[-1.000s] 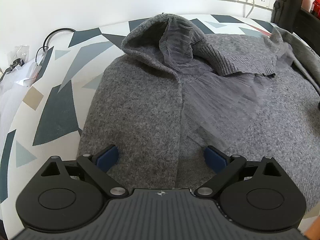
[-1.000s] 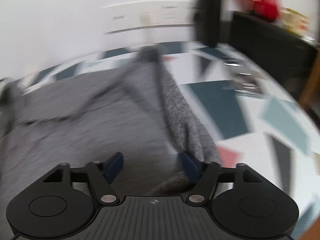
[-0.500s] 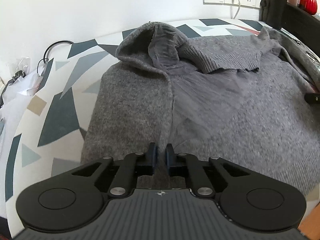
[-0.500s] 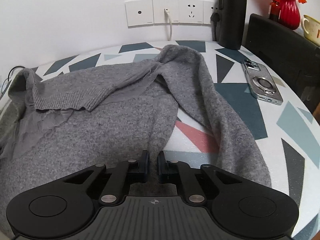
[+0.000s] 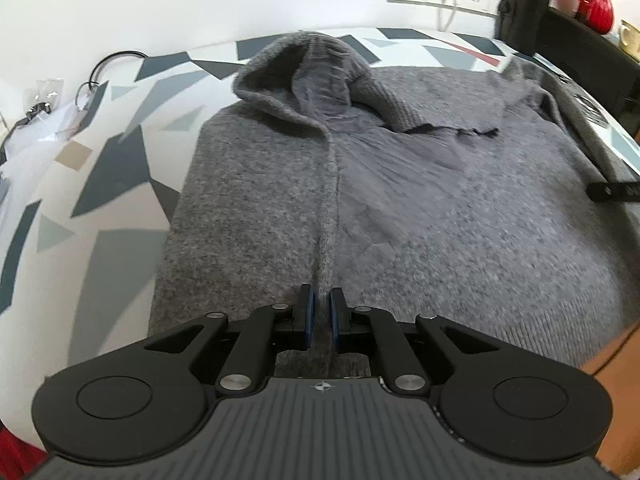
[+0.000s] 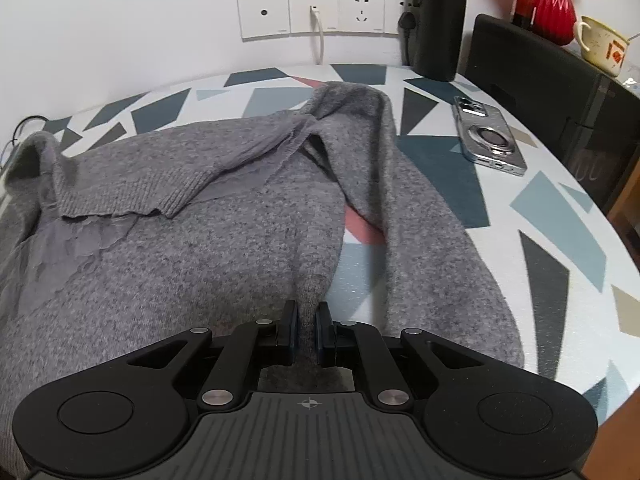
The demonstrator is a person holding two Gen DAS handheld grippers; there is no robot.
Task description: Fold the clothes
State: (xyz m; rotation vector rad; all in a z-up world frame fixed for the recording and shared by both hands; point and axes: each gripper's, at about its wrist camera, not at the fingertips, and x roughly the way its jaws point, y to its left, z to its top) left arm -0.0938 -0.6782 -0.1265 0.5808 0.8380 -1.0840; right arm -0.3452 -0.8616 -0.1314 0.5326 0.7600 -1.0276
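Observation:
A grey knit hooded cardigan (image 5: 460, 220) with a thin grey lining lies spread on the patterned table (image 5: 104, 168). Its hood (image 5: 296, 64) points at the far wall. My left gripper (image 5: 321, 308) is shut on the hem at the cardigan's front edge, near the table's front. In the right wrist view the same cardigan (image 6: 180, 272) fills the left half, one sleeve (image 6: 420, 232) trailing to the right. My right gripper (image 6: 307, 322) is shut on a pinched-up fold of the hem. The right gripper's tip (image 5: 616, 191) shows at the left view's right edge.
A phone (image 6: 486, 136) in a clear case lies on the table right of the sleeve. A black bottle (image 6: 440, 20) stands by the wall sockets (image 6: 316, 10). A red vase (image 6: 554, 4) and a cup (image 6: 602, 46) sit on a dark cabinet at right. Plastic bags (image 5: 36, 120) and a cable lie at left.
Both grippers went from open over the cardigan to shut on its hem. Since half a second ago both have drawn the pinched fabric slightly up and back.

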